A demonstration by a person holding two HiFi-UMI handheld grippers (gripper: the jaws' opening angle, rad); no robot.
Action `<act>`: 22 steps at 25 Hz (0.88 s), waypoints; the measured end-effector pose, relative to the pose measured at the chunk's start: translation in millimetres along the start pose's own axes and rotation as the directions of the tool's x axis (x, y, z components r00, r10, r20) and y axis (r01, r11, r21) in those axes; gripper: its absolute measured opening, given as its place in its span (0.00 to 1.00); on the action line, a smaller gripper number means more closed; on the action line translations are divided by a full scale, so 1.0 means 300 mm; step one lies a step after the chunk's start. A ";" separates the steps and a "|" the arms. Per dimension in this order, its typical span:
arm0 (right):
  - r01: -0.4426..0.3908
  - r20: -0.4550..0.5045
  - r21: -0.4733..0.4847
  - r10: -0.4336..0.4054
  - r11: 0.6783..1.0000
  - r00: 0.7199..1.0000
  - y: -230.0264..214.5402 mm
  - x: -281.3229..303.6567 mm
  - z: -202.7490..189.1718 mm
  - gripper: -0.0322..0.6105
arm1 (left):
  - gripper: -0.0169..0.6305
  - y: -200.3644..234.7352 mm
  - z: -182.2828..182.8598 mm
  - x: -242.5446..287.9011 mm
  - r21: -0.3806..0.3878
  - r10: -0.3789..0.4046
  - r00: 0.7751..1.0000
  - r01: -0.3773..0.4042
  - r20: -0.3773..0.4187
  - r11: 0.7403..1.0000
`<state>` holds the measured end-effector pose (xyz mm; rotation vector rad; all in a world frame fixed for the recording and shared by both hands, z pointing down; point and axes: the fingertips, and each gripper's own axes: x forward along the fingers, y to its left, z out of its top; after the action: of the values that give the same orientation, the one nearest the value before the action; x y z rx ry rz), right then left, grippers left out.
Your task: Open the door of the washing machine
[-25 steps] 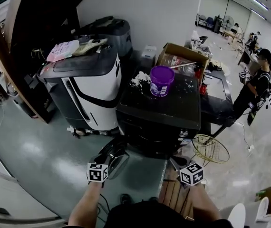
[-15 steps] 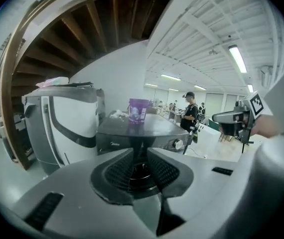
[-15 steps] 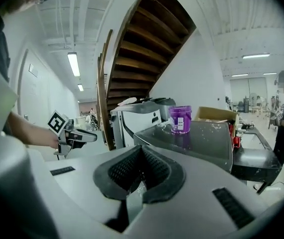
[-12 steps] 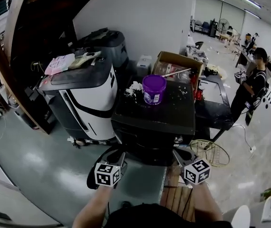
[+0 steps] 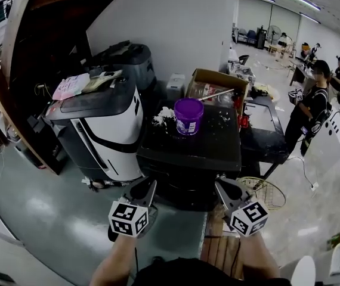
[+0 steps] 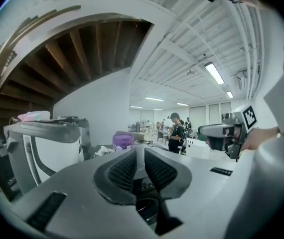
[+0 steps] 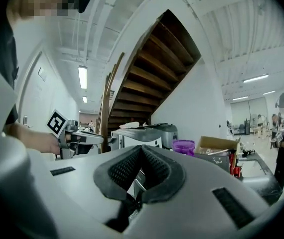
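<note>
The washing machine (image 5: pixel 189 151) is the black box in the middle of the head view; its front is in shadow and the door cannot be made out. Both grippers are held up level in front of it, apart from it. My left gripper (image 5: pixel 149 187) (image 6: pixel 143 156) has its jaws closing, with a thin slit left between the pads and nothing in it. Part of a round dark shape (image 5: pixel 144 218) shows behind its marker cube. My right gripper (image 5: pixel 220 183) (image 7: pixel 142 156) is shut, pads together on nothing.
A purple bucket (image 5: pixel 188 115) and white crumpled bits sit on the machine's top. A white and black appliance (image 5: pixel 98 124) stands to its left, a cardboard box (image 5: pixel 215 85) behind it. A wire basket (image 5: pixel 264 190) lies on the floor at right. People (image 5: pixel 310 106) stand at far right.
Both grippers have risen from low near the floor to level in front of the machine. The round dark shape by the left gripper is now mostly hidden behind its cube.
</note>
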<state>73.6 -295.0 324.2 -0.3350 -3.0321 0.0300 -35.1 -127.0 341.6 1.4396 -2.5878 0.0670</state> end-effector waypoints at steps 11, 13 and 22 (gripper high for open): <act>0.006 0.091 -0.069 0.000 0.998 0.996 0.068 -0.025 0.078 0.07 | 0.05 0.050 0.105 -0.081 0.034 0.022 0.998 -0.024 0.066 0.999; 0.023 0.079 -0.046 -0.019 0.999 0.997 0.066 -0.024 0.056 0.07 | 0.05 0.046 0.074 -0.079 0.030 0.017 0.999 -0.018 0.047 0.999; 0.017 0.054 -0.017 -0.016 1.000 0.998 0.067 -0.011 0.017 0.07 | 0.05 0.048 0.015 -0.066 0.013 0.007 1.000 -0.007 0.007 1.000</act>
<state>80.6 -276.2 318.1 -0.3150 -3.0900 0.0122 -37.6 -103.3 334.3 1.4378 -2.6028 0.0802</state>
